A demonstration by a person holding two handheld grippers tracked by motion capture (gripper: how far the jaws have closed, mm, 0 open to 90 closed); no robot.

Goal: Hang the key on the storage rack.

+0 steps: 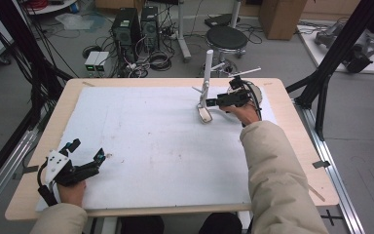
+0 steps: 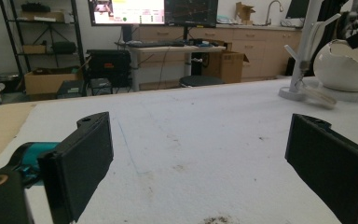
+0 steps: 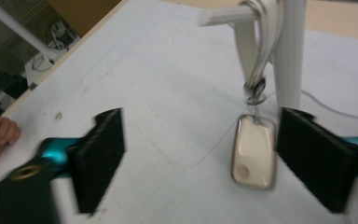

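A white peg stand [image 1: 208, 68] rises from the far right part of the white mat [image 1: 151, 146]. From one peg a white strap [image 3: 261, 42] hangs down, ending in a cream tag with a metal rim [image 3: 254, 151] down at the mat by the stand's foot [image 1: 204, 114]. My right gripper [image 1: 219, 95] is open just right of the stand. In the right gripper view the tag lies ahead between the wide jaws, nearer the right one [image 3: 205, 140]. My left gripper [image 1: 88, 149] is open and holds nothing, low over the mat's near left corner [image 2: 200, 158].
A white, broken-edged bowl [image 2: 345, 65] sits on a white disc behind the right gripper, right of the stand [image 2: 303, 51]. The wooden table's edge [image 1: 44, 146] borders the mat. Black frame posts [image 1: 331, 53] flank the table, and a stool [image 1: 226, 38] stands beyond it.
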